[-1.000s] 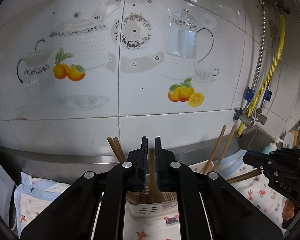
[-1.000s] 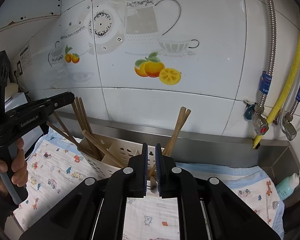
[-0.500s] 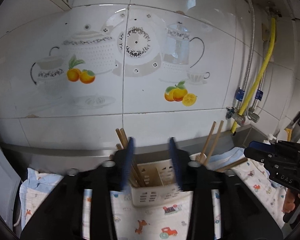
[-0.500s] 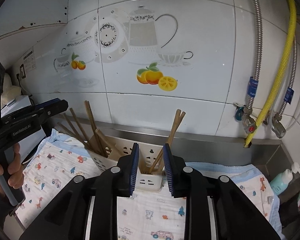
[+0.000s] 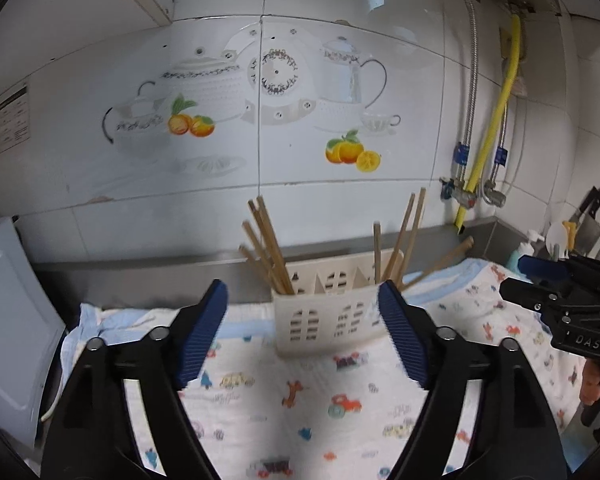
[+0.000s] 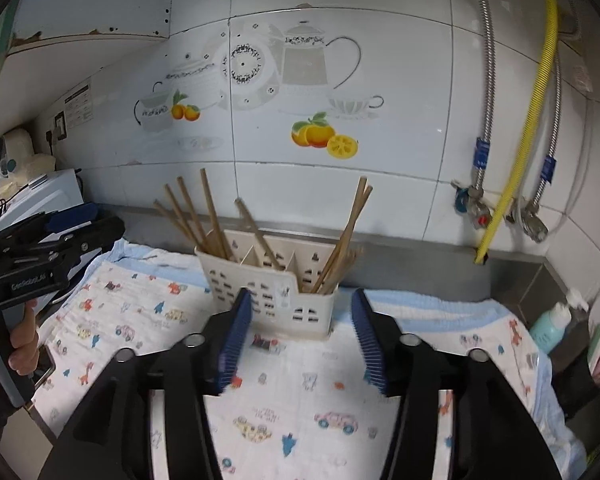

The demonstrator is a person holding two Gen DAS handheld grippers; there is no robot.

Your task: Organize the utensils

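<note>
A cream plastic utensil holder (image 5: 332,316) stands on a patterned cloth against the tiled wall; it also shows in the right wrist view (image 6: 268,288). Several wooden chopsticks (image 5: 266,248) lean in its left compartment, and others (image 5: 404,240) lean at its right; in the right wrist view they show as a left bundle (image 6: 196,216) and a right bundle (image 6: 346,236). My left gripper (image 5: 302,296) is open and empty, a little in front of the holder. My right gripper (image 6: 302,304) is open and empty, close in front of the holder. Each gripper shows in the other's view, the right one (image 5: 560,292) and the left one (image 6: 60,236).
The white cloth (image 6: 300,392) with cartoon prints covers the counter. A steel ledge (image 6: 420,256) runs along the wall. Pipes and a yellow hose (image 6: 516,148) hang at right. A teal bottle (image 6: 550,324) and knives (image 5: 592,220) stand at far right. A white appliance (image 5: 4,320) sits left.
Both grippers have opened from shut and drawn back from the holder. The chopsticks they held now stand in the holder.
</note>
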